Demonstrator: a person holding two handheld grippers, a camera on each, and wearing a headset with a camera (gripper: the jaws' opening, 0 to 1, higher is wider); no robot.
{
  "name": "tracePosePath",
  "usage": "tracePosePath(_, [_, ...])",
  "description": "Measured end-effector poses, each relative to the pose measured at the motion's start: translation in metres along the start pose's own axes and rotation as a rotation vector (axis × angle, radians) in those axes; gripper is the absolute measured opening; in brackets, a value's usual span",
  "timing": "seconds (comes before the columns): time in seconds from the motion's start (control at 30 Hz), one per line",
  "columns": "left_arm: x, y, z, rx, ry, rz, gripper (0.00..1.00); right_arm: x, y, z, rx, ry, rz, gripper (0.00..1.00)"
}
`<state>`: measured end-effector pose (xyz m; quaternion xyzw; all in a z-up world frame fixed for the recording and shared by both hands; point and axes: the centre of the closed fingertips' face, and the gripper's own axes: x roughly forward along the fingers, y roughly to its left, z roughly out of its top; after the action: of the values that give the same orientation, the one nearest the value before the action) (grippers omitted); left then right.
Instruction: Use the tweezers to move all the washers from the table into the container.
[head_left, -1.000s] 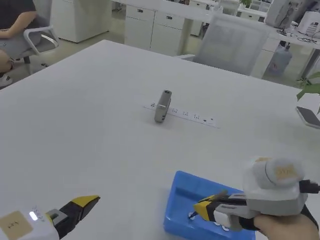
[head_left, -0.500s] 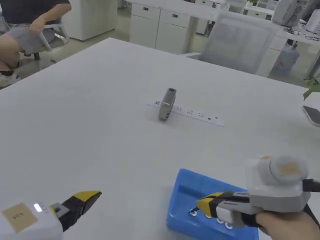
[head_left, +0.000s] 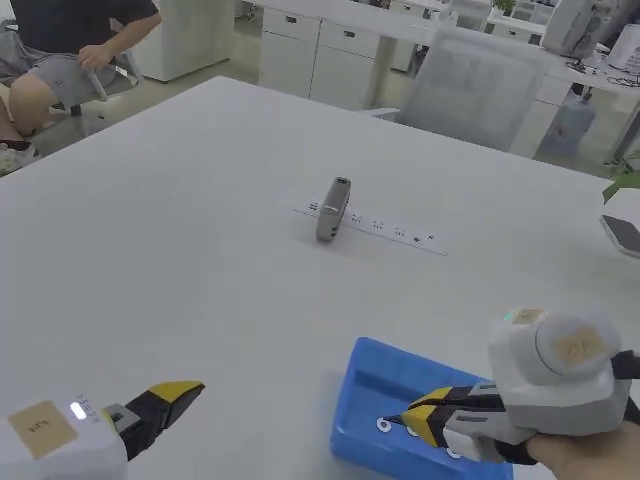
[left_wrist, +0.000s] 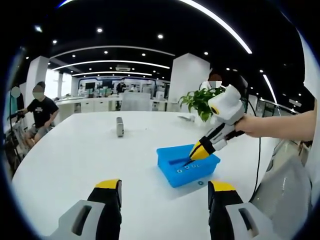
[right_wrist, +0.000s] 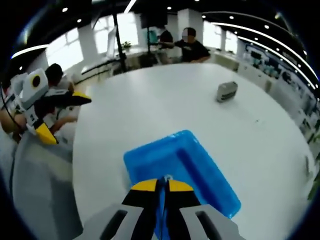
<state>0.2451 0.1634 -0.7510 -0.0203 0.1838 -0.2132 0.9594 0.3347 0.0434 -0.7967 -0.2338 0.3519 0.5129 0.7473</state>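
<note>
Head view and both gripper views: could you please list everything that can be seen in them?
table: one, white, under everything
container: one, blue, near table edge
washers: about three, pale, inside container; one more seemingly on table beside it
tweezers: one, blue, tips down in container
device: one, grey, table centre
chair: one, grey, beyond table
seated person: one, far left background
left tool: one, yellow-tipped, open above table
right tool: one, yellow-tipped, shut on tweezers over container

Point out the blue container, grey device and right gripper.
blue container (head_left: 385, 380): head view, bare inner floor.
grey device (head_left: 330, 212): head view, middle of body.
right gripper (head_left: 408, 420): head view, between its fingertips.
</note>
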Motion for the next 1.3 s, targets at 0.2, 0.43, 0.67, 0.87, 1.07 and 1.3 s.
tracePosePath(0.2, [0.000, -0.001, 0.000, 0.003, 0.000, -0.006, 0.70, -0.031, 0.025, 0.002, -0.129, 0.029, 0.043, 0.01])
tracePosePath(0.43, [0.001, -0.011, -0.001, 0.020, 0.014, -0.052, 0.61, -0.043, 0.063, -0.007, -0.137, 0.028, 0.109, 0.01])
tracePosePath(0.67, [0.006, -0.040, -0.005, 0.142, 0.082, -0.175, 0.51, -0.042, 0.087, -0.010, 0.028, -0.059, 0.172, 0.01])
tracePosePath(0.87, [0.012, -0.071, -0.025, 0.385, 0.207, -0.301, 0.37, -0.045, 0.090, -0.005, 0.136, -0.112, 0.182, 0.01])
tracePosePath(1.07, [0.032, -0.092, -0.027, 0.575, 0.244, -0.345, 0.32, -0.042, 0.093, 0.006, 0.180, -0.137, 0.197, 0.02])
tracePosePath(1.3, [0.050, -0.100, -0.032, 0.670, 0.284, -0.311, 0.12, -0.040, 0.097, 0.009, 0.267, -0.169, 0.215, 0.02])
